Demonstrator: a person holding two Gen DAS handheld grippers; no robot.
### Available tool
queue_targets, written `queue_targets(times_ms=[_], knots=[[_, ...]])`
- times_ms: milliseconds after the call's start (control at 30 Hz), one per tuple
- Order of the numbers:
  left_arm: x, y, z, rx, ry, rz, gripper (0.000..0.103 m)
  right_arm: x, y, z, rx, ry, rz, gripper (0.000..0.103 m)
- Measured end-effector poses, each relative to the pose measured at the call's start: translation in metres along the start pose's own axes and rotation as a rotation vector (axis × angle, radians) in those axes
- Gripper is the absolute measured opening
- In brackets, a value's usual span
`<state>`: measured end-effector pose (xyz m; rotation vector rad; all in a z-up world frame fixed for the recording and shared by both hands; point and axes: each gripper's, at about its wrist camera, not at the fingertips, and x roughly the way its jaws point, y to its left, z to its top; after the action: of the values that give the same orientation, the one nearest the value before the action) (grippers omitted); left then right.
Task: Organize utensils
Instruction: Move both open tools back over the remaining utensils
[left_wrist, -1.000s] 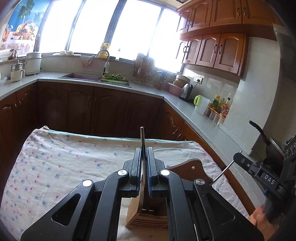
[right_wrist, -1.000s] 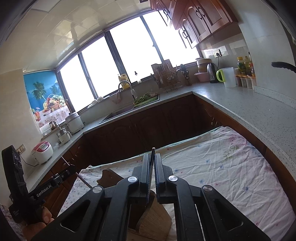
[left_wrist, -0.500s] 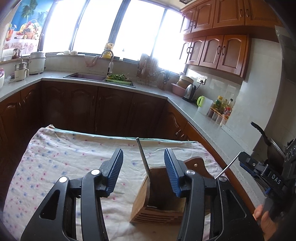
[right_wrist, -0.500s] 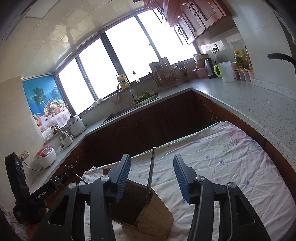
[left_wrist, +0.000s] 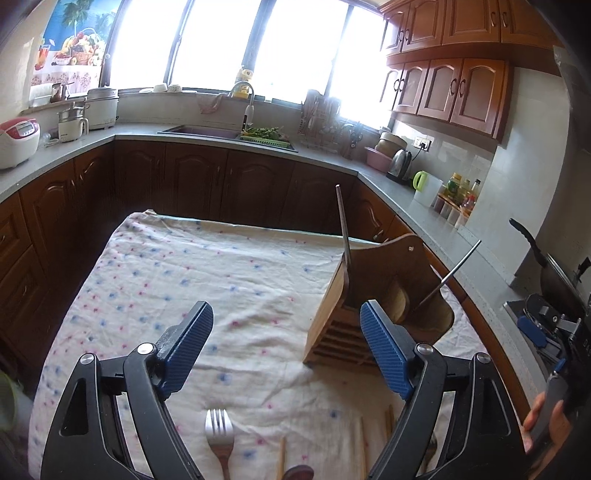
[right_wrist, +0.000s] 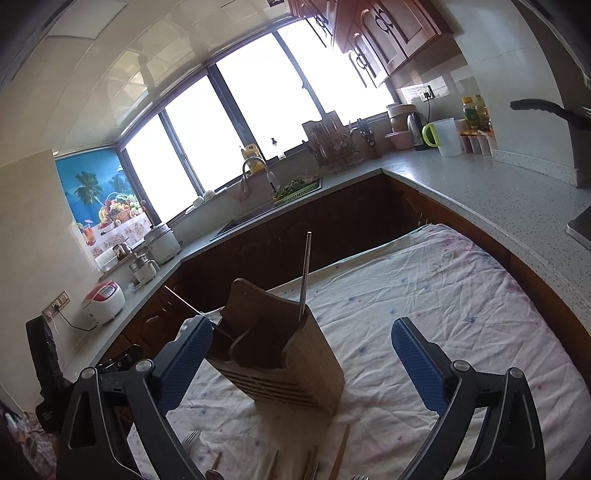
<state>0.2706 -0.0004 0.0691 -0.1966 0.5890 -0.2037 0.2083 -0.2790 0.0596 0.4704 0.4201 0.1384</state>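
Observation:
A wooden utensil holder (left_wrist: 373, 306) (right_wrist: 280, 354) stands on the floral tablecloth (left_wrist: 221, 280). Two thin utensil handles stick out of it, one upright (left_wrist: 343, 229) (right_wrist: 305, 273) and one leaning (left_wrist: 452, 275) (right_wrist: 192, 306). My left gripper (left_wrist: 286, 349) is open and empty, just near of the holder. My right gripper (right_wrist: 301, 360) is open and empty, with the holder between its fingers' line of sight. A fork (left_wrist: 219, 439), wooden chopsticks (left_wrist: 360, 443) and other utensils lie on the cloth at the near edge.
Kitchen counters (left_wrist: 406, 206) wrap the back and right with a sink (left_wrist: 225, 133), kettle (left_wrist: 400, 166), rice cooker (left_wrist: 16, 142) and bottles. A pan handle (left_wrist: 528, 240) juts in at the right. Dark cabinets stand beyond the table's far edge.
Both grippers opened and let go of their utensils, which now stand in the holder. Both grippers then drew back toward the near edge, bringing the fork and chopsticks into view.

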Motion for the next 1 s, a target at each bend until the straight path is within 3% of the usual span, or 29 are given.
queue_targets(times_ms=[467,733,1000], knots=[[-0.053,0.035,-0.084,-0.023,0.119,0.046,0.084,-0.051,-0.012,-0.065,-0.002,0.074,-0.070,0.099],[-0.061,0.033,-0.104,-0.011,0.153,0.038,0.084,-0.054,-0.007,-0.095,-0.030,0.141,-0.081,0.099],[-0.055,0.015,-0.110,0.034,0.184,0.010,0.084,-0.048,0.003,-0.101,-0.065,0.170,-0.081,0.098]])
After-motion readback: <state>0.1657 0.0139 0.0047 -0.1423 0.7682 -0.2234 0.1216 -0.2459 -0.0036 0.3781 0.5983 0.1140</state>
